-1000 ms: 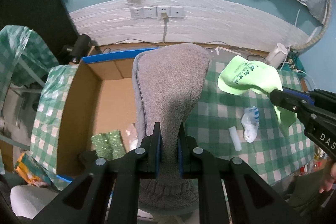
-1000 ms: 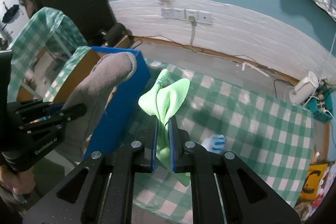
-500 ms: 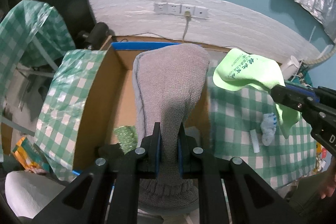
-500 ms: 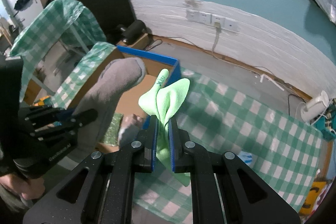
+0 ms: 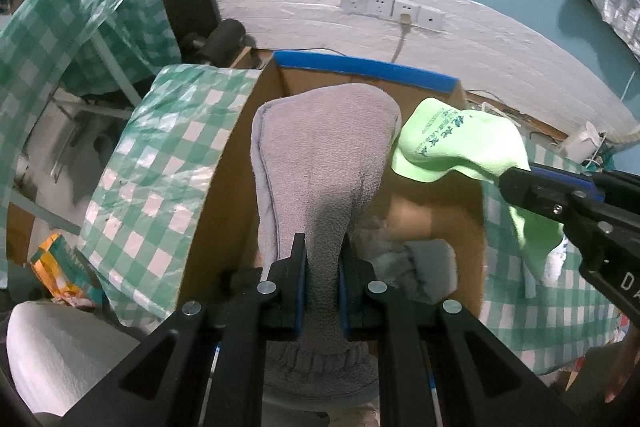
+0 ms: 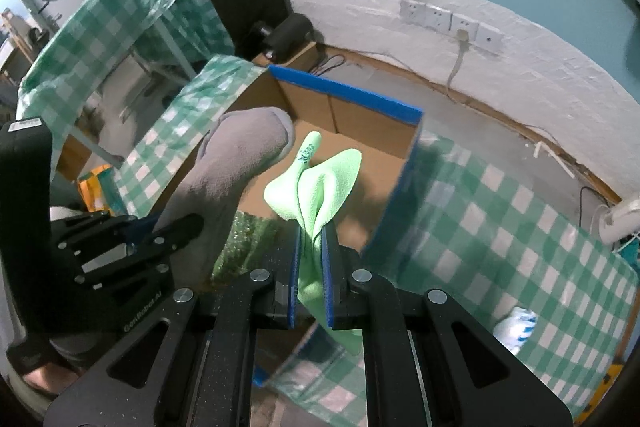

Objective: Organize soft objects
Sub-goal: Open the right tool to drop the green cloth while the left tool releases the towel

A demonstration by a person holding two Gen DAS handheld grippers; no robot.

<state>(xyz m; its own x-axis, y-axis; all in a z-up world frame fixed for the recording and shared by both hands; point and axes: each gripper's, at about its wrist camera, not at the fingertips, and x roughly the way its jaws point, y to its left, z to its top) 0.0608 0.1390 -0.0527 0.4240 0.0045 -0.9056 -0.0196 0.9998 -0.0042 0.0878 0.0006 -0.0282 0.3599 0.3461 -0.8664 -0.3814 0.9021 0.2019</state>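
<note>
we hold our left gripper with its jaws pinched tight on a fuzzy grey sock, which stands up between the blue pads with its ribbed cuff hanging below them. the toe of the sock sits over the open cardboard box with blue-taped rim. our right gripper has its jaws closed on a bright lime-green microfibre cloth with dark printed lettering, whose folds flare up above the pads and whose tail hangs below. the cloth is also above the box opening, just beside the sock. in the right wrist view a sparkly green item lies on the box floor; in the left wrist view pale soft things lie there too. a small white and blue sock rests on the green and white checked tablecloth, well apart from the box.
</note>
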